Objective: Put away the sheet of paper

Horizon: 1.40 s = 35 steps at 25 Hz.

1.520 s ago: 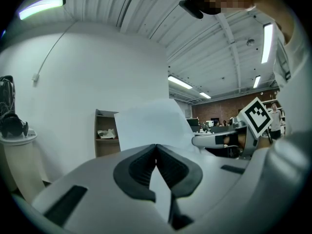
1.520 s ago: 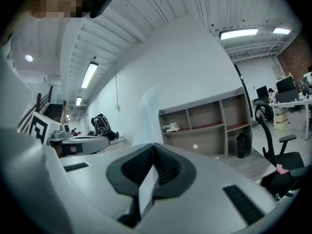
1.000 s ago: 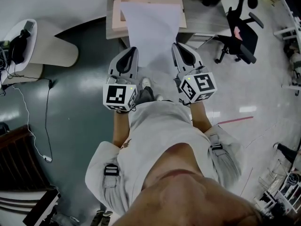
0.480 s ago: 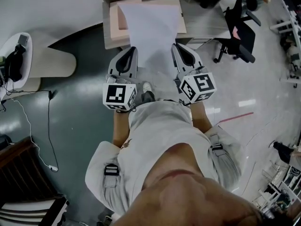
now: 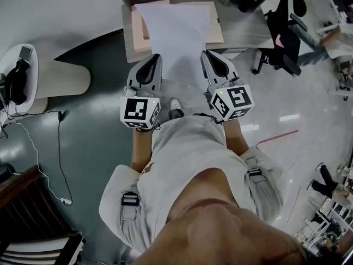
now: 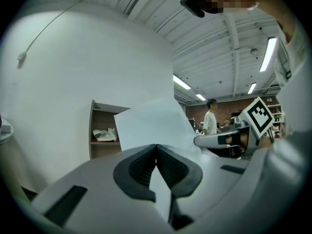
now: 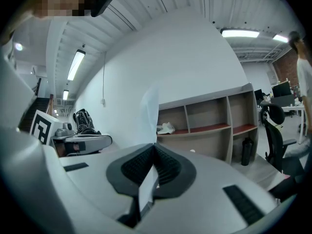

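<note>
White rectangular sheet of paper [image 5: 179,35]: held up flat between both tongs, far end reaching over pale wooden shelf unit [image 5: 218,29] | grey left gripper [image 5: 156,59]: jaws pinched on sheet's left edge | grey right gripper [image 5: 205,57]: jaws clamped on sheet's right edge | black office chair [image 5: 284,37]: stood right of shelf unit

The left tool [image 5: 156,58] and the right tool [image 5: 205,54] are held side by side in front of the torso, both pointed forward, away from the body. The left tool is set at the left edge of the sheet of paper [image 5: 179,35] and the right tool at its right edge, both at its near end. The jaws of each tool are closed on the sheet, which is pinched between the pads. The left forearm [image 5: 140,148] and right forearm [image 5: 236,137] are stretched forward, roughly parallel.
</note>
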Available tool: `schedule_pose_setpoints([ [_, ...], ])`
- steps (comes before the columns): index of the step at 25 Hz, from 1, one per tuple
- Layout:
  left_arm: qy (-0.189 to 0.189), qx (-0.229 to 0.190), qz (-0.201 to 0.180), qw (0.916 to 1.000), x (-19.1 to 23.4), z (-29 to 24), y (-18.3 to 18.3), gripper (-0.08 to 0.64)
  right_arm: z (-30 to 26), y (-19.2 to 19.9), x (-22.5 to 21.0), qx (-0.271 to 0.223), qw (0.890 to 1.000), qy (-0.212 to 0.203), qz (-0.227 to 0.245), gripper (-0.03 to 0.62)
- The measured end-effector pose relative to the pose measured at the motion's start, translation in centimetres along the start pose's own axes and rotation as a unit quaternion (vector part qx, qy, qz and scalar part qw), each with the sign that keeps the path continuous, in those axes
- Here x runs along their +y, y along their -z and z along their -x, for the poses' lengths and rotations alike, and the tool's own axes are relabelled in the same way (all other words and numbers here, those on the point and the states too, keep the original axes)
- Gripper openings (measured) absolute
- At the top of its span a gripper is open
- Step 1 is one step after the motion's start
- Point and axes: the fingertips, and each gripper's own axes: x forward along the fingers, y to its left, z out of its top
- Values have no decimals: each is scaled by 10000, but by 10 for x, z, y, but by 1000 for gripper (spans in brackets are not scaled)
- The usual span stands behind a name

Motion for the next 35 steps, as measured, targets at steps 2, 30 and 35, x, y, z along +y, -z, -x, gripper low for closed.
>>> schedule_pose_setpoints([
  [2,29,3,8,10000,7,-2,0,20,-7,-1,2,-2,10000,20,0,21],
  [30,-9,214,111,9997,72,-71,15,20,-98,7,-29,233,9997,35,52,21],
  [35,-143,176,92,9997,87,-93,11,20,-124,1,-41,219,9996,-145,59,21],
])
